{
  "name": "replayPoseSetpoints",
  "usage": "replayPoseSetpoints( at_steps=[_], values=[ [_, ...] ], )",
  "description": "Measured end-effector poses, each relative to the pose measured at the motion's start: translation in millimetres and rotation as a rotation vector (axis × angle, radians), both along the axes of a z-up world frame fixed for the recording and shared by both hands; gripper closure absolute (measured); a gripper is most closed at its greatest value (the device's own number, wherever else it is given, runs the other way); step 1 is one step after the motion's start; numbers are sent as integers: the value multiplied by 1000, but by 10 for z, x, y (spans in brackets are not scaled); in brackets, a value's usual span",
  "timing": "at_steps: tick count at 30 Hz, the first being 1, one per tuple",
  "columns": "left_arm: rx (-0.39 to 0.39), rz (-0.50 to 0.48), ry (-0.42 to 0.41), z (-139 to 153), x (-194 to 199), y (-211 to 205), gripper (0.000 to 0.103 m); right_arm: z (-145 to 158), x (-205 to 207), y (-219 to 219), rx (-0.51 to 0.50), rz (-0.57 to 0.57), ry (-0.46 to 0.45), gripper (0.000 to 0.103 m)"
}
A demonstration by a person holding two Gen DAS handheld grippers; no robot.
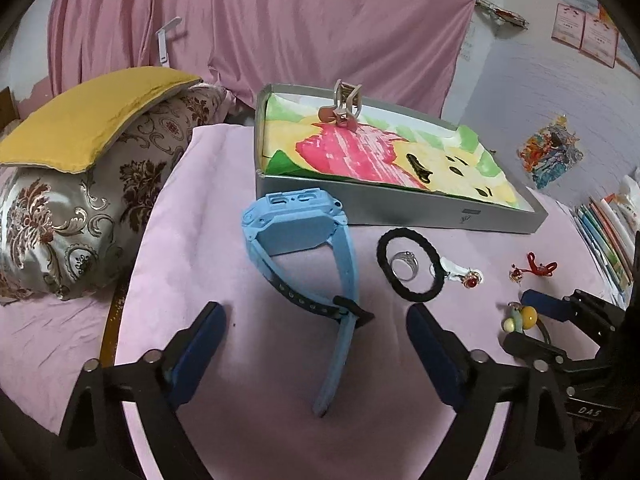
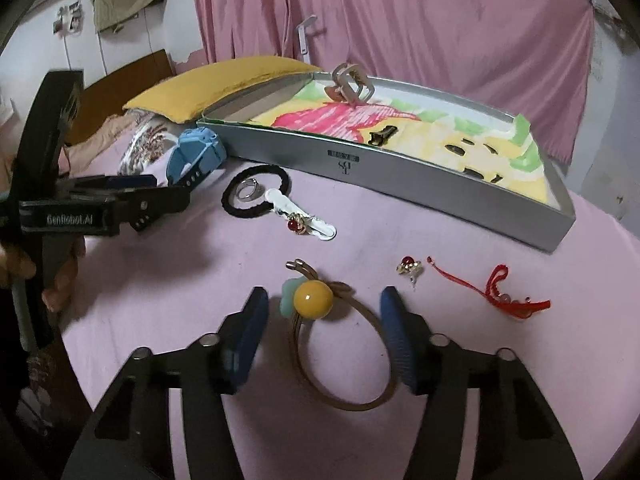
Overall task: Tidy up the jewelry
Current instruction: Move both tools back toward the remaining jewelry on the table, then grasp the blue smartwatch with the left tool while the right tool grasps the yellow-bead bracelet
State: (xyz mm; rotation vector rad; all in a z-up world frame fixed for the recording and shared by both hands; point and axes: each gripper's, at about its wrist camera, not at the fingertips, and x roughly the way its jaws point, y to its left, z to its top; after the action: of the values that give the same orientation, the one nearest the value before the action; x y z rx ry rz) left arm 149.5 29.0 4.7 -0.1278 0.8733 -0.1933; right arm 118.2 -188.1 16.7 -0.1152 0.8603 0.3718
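- Pink curtain (image 1: 280,20) hangs ahead, beyond the pink-covered surface (image 1: 200,208)
- Yellow cushion (image 1: 92,120) tops a floral pillow (image 1: 80,208), left
- Certificates (image 1: 584,32) on pale wall, right

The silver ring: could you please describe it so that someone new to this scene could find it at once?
Start at the long grey tray lined with a painted picture on the pink cloth. Just in front of its near wall lies a black hair tie in a loop, and the silver ring sits inside that loop. It is the only plain metal band; neighbouring pieces carry red or yellow beads.
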Motion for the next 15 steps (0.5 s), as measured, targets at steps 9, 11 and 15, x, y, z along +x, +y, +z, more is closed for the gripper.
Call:
replayPoseSetpoints(
  at_steps=[9, 11, 15],
  values=[
    [0, -7, 0, 21, 94, -26, 43, 27, 61, 80, 10, 25, 3, 73],
    [7, -1, 2, 21, 123, -28, 47, 27, 86, 97, 15, 29, 3, 73],
    [23, 5, 13, 27, 184, -39, 53, 27, 107, 66, 49, 22, 16, 73]
  ],
)
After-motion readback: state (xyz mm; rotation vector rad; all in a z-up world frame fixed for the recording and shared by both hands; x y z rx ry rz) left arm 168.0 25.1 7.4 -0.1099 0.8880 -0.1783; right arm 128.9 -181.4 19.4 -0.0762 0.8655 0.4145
